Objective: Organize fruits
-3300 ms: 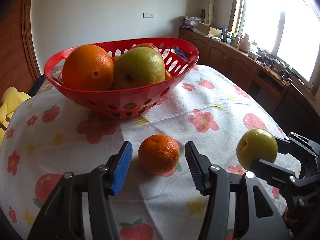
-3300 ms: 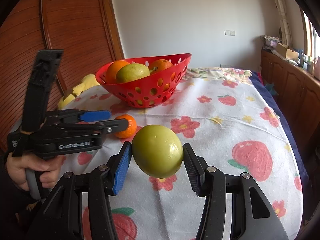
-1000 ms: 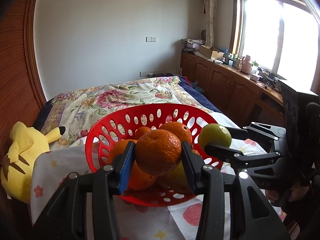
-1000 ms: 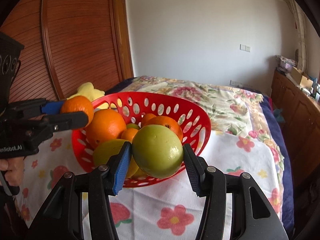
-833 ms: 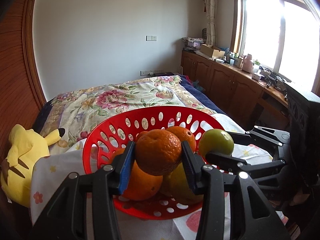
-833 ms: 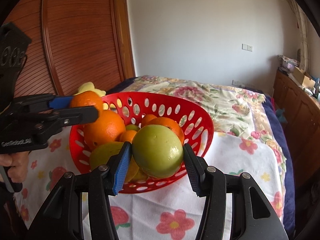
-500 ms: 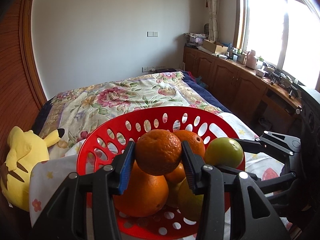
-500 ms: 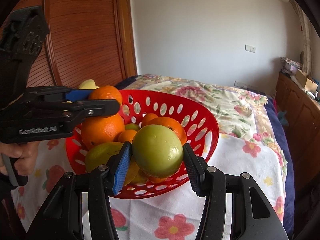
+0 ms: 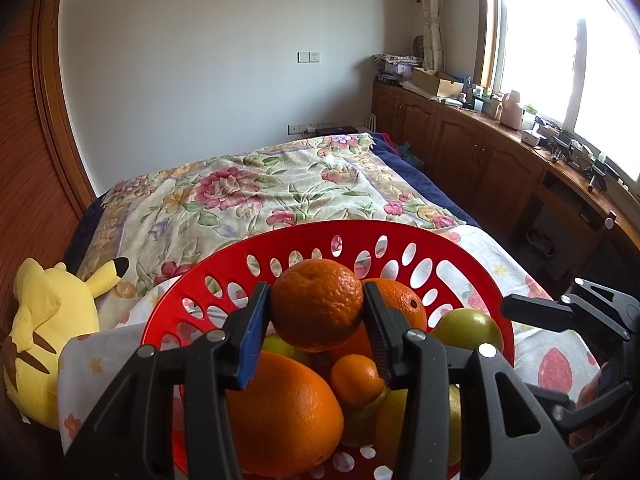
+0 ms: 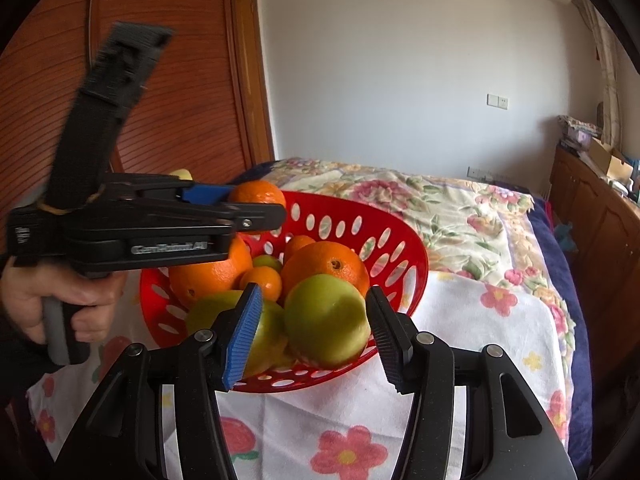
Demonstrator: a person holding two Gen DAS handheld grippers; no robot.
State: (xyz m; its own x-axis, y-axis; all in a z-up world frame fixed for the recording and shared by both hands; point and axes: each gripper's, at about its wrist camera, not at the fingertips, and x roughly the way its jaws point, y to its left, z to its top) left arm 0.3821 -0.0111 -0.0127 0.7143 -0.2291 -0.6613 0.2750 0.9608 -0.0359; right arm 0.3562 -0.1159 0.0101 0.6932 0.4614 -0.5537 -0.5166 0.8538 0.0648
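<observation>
My left gripper [image 9: 316, 334] is shut on a small orange mandarin [image 9: 317, 304] and holds it above the red basket [image 9: 408, 236]. It also shows in the right wrist view [image 10: 256, 196] over the basket's left side [image 10: 404, 240]. My right gripper [image 10: 312, 332] has opened wide; the green apple [image 10: 326, 320] sits between the spread fingers, blurred, at the basket's near rim, with a gap beside the left pad [image 10: 242, 336]. In the left wrist view the apple [image 9: 468, 330] lies in the basket's right side. Oranges and green fruit fill the basket.
The basket stands on a white cloth with flower and strawberry prints [image 10: 472, 340]. A floral bedspread [image 9: 256, 196] lies behind it. A yellow plush toy [image 9: 44, 320] sits at the left. Wooden cabinets [image 9: 480, 152] run along the right under the window.
My right gripper has opened and let go of the green apple, which has dropped at the basket's near rim. My left gripper has carried the mandarin forward and over the basket.
</observation>
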